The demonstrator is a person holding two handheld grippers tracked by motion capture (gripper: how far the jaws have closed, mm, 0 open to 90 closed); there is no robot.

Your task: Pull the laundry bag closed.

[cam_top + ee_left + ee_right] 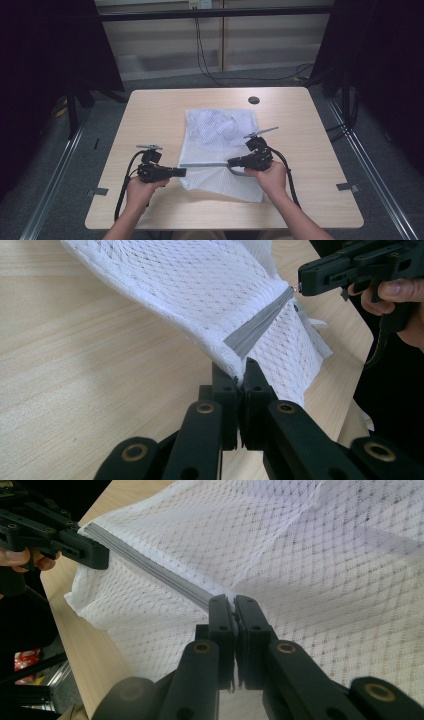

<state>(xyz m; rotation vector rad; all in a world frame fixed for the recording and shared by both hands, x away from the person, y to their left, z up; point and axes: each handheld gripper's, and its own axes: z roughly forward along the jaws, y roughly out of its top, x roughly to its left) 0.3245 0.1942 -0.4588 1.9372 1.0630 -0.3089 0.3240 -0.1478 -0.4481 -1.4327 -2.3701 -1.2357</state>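
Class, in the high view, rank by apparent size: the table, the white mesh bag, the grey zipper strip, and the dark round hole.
1. table
2. white mesh bag
3. grey zipper strip
4. dark round hole

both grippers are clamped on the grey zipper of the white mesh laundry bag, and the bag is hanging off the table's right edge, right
Not quite. The bag isn't hanging off the right edge: the high view shows the white mesh laundry bag lying in the middle of the table. The rest holds: the left gripper and the right gripper are both clamped on its grey zipper, jaws shut on either end.
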